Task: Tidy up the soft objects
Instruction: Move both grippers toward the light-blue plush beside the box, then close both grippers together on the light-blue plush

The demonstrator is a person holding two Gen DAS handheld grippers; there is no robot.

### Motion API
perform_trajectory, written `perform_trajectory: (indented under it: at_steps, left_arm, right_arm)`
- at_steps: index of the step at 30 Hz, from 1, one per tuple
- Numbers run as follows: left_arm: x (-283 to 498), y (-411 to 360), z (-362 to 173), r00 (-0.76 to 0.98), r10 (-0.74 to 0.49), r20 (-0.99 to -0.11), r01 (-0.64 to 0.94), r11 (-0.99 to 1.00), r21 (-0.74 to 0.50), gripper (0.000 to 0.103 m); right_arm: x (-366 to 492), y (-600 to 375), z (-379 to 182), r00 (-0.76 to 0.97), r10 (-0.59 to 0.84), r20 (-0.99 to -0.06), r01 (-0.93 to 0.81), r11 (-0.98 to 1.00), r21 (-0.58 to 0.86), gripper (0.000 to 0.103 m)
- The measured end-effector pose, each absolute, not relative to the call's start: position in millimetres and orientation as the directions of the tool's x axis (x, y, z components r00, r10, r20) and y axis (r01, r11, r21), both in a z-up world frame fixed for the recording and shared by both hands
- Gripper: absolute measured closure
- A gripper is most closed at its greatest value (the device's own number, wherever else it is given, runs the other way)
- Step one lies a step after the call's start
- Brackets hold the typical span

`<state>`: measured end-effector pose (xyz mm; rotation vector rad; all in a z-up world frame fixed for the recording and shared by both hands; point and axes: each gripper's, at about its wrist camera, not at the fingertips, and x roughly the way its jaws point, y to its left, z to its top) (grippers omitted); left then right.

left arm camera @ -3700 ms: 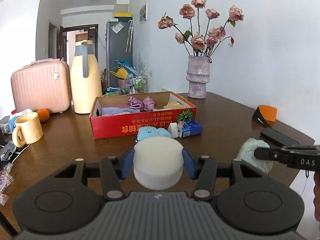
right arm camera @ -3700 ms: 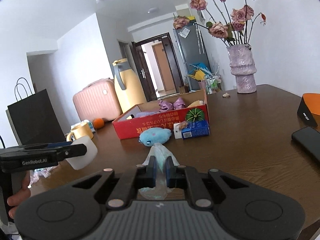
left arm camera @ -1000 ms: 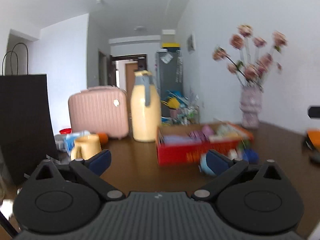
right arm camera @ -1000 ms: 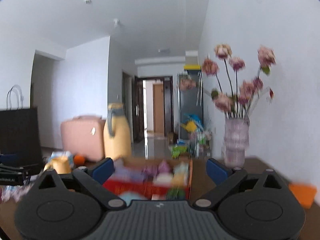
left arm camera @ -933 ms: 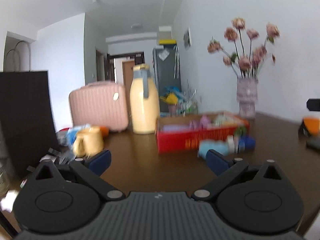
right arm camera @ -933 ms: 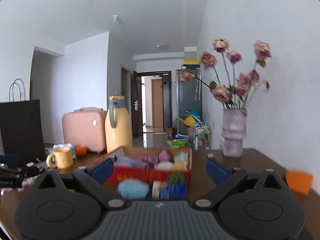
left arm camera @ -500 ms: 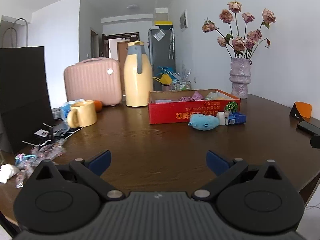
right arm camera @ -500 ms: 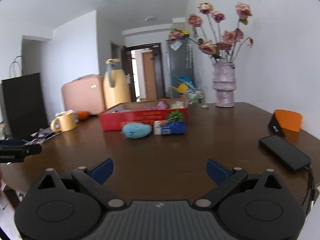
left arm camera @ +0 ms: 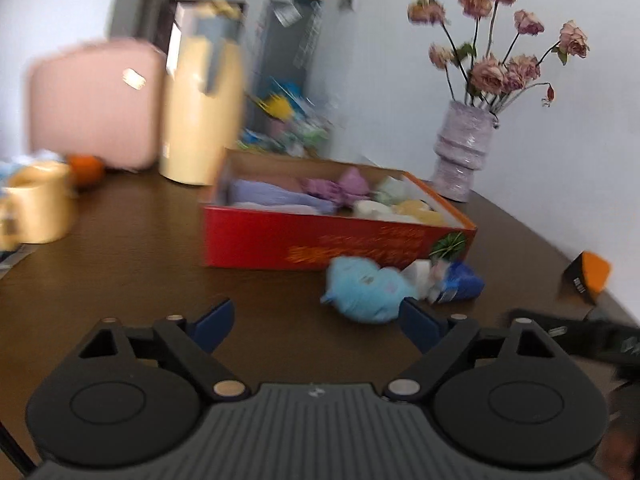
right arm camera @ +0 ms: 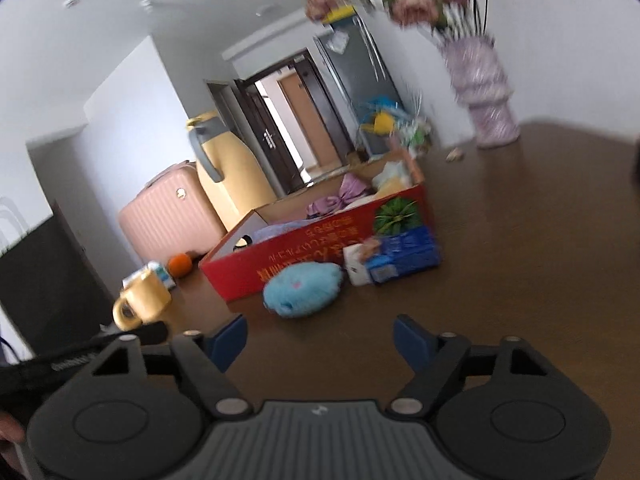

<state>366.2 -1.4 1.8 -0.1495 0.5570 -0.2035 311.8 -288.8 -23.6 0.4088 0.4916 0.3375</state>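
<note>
Dark brown wood is stretching across the whole table [left arm camera: 132,248], and going from the left, a yellow mug [left arm camera: 34,204] and an orange [left arm camera: 85,168] are sitting near the far edge, with a pink case [left arm camera: 92,104] and a tall cream jug [left arm camera: 202,108] standing behind them. The left gripper [left arm camera: 314,318] is hovering over bare tabletop with its jaws wide apart and nothing between them. Past it, the red box [left arm camera: 320,240] is lying open-topped with purple, white and yellow soft pieces already inside, which suggests it is the collecting place.

Just in front of the box's near wall, the blue plush [right arm camera: 304,289] is resting on the wood, probably the next piece to go in; a small white block and a blue packet [right arm camera: 400,258] are lying right beside it, so a grab from that side looks crowded, while the side facing the grippers is open. The right gripper [right arm camera: 320,340] is aiming at the plush, jaws also spread and empty, not yet touching it. Further right, the vase of dried roses [left arm camera: 466,156] is standing by the wall, well apart from the box, and an orange-and-black object [left arm camera: 586,278] is sitting close to the table's right edge.
</note>
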Motion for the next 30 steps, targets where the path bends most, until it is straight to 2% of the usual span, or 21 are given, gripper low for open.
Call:
perform_trajectory:
  at_steps: [1, 5, 8, 10, 13, 14, 18, 22, 26, 30]
  left_arm:
    - [389, -3, -2, 0.8, -0.275, -0.534, 0.18, 0.958, -0.224, 0.019]
    - [454, -5, -23, 0.712, -0.333, -0.618, 0.173, 0.937, -0.305, 0.049]
    - [476, 2, -36, 0.687, -0.394, -0.611, 0.18, 0.907, -0.381, 0.055]
    - [481, 9, -38, 0.68, -0.432, -0.592, 0.195, 0.885, -0.423, 0.066]
    - [485, 15, -42, 0.662, -0.471, -0.583, 0.205, 0.862, -0.464, 0.072]
    - [485, 14, -42, 0.658, -0.476, -0.583, 0.209, 0.86, -0.466, 0.075]
    - [480, 8, -40, 0.653, -0.488, -0.58, 0.223, 0.855, -0.468, 0.076]
    - [457, 10, -33, 0.619, -0.486, -0.617, 0.196, 0.856, -0.478, 0.076]
    - [393, 18, -30, 0.595, -0.502, -0.628, 0.204, 0.849, -0.487, 0.076]
    - [309, 22, -26, 0.61, -0.499, -0.616, 0.228, 0.854, -0.467, 0.076]
  right_arm:
    - [334, -283, -26, 0.817, 0.426, -0.389, -0.211, 0.849, 0.485, 0.028]
    - [400, -259, -37, 0.776, 0.479, -0.41, -0.209, 0.809, 0.549, 0.033]
    - [438, -246, -47, 0.756, 0.489, -0.436, -0.165, 0.786, 0.596, 0.043]
    - [453, -242, -52, 0.761, 0.468, -0.449, -0.129, 0.788, 0.602, 0.045]
    - [466, -237, -62, 0.76, 0.462, -0.458, -0.113, 0.787, 0.606, 0.053]
    - [468, -237, -66, 0.751, 0.474, -0.459, -0.116, 0.78, 0.615, 0.059]
    - [473, -232, -74, 0.721, 0.517, -0.462, -0.145, 0.764, 0.628, 0.065]
    - [466, -229, -69, 0.719, 0.521, -0.46, -0.174, 0.775, 0.607, 0.071]
    - [431, -230, -61, 0.697, 0.555, -0.454, -0.234, 0.775, 0.587, 0.074]
    - [370, -239, -62, 0.603, 0.652, -0.46, -0.316, 0.724, 0.613, 0.075]
